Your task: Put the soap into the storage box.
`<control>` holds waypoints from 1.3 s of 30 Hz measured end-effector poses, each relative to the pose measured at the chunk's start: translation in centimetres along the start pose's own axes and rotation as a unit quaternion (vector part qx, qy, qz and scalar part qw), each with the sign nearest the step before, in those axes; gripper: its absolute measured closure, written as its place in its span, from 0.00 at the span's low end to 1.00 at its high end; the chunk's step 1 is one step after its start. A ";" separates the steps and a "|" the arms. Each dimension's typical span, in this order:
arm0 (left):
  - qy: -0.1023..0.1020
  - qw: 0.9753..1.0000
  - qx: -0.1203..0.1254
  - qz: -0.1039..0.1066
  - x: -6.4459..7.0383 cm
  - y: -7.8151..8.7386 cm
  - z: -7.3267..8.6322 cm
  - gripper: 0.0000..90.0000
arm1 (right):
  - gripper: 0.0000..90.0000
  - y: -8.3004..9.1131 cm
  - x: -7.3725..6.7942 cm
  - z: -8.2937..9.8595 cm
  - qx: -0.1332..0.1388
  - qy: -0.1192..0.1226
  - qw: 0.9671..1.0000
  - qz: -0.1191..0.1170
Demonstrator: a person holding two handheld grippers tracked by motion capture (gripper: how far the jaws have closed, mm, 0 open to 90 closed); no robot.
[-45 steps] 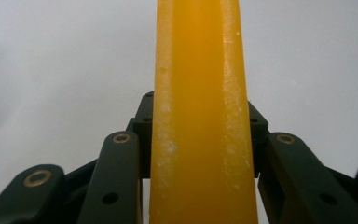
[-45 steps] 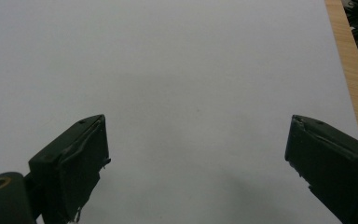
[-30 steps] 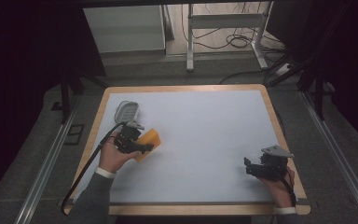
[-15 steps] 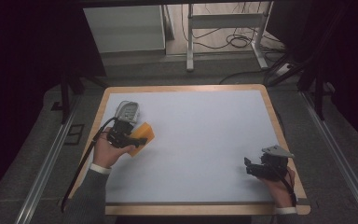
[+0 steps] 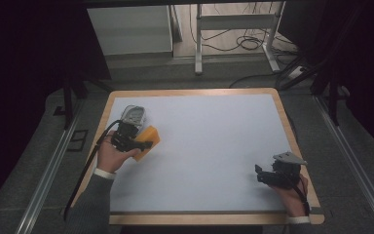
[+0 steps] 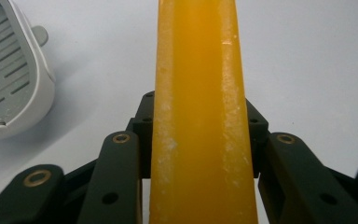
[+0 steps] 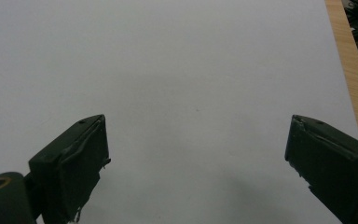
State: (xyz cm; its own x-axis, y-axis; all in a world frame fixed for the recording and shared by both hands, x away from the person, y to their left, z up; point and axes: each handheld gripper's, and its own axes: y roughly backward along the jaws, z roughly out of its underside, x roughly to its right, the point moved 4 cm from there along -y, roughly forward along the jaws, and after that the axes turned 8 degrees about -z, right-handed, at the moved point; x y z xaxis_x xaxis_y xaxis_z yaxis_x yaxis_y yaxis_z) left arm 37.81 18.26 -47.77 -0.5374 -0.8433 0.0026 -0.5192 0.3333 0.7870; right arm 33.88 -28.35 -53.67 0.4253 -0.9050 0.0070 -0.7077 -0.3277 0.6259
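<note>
Left tool (image 5: 143,145) clenched on orange sponge (image 5: 148,139) beside white soap dish (image 5: 134,116), right tool (image 5: 259,173) released, resting low near table edge (image 5: 292,136)

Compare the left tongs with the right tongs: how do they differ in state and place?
The left tongs are shut on a yellow-orange sponge block, whereas the right tongs stand wide open with nothing between them. The left tongs sit at the table's left side next to a white slotted plastic dish; the right tongs sit near the right front corner. Both are black and hand-held.
</note>
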 end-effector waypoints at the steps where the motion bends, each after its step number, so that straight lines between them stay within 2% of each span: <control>1: 0.000 1.000 0.001 -0.001 0.0 0.0 -0.1 0.68 | 0.07 0.0 0.0 0.0 0.000 -0.001 1.000 0.000; 17: 0.011 1.000 0.004 -0.009 -1.1 0.1 -0.8 0.67 | 0.07 0.0 0.0 0.0 -0.001 0.001 1.000 0.000; 23: 0.017 1.000 0.003 -0.005 -1.4 0.0 -1.1 0.67 | 0.07 0.0 0.1 0.0 -0.001 -0.002 1.000 0.002; 30: 0.018 1.000 0.001 -0.011 -1.8 0.0 -1.7 0.67 | 0.07 0.0 0.1 0.0 -0.001 0.000 1.000 0.002; 35: 0.021 1.000 0.001 -0.005 -1.8 0.1 -1.9 0.68 | 0.07 0.0 0.0 0.0 -0.001 0.001 1.000 0.002; 39: 0.020 1.000 0.002 -0.012 -2.1 0.1 -2.1 0.67 | 0.07 0.0 0.0 0.0 -0.002 0.000 1.000 0.003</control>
State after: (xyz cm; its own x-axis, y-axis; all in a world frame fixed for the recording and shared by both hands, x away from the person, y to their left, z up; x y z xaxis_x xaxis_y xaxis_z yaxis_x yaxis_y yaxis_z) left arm 40.31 19.12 -46.41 -0.4980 -0.8672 0.0082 -0.5347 0.3145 0.7843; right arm 33.85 -28.41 -53.69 0.4212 -0.9069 0.0105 -0.7083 -0.3217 0.6283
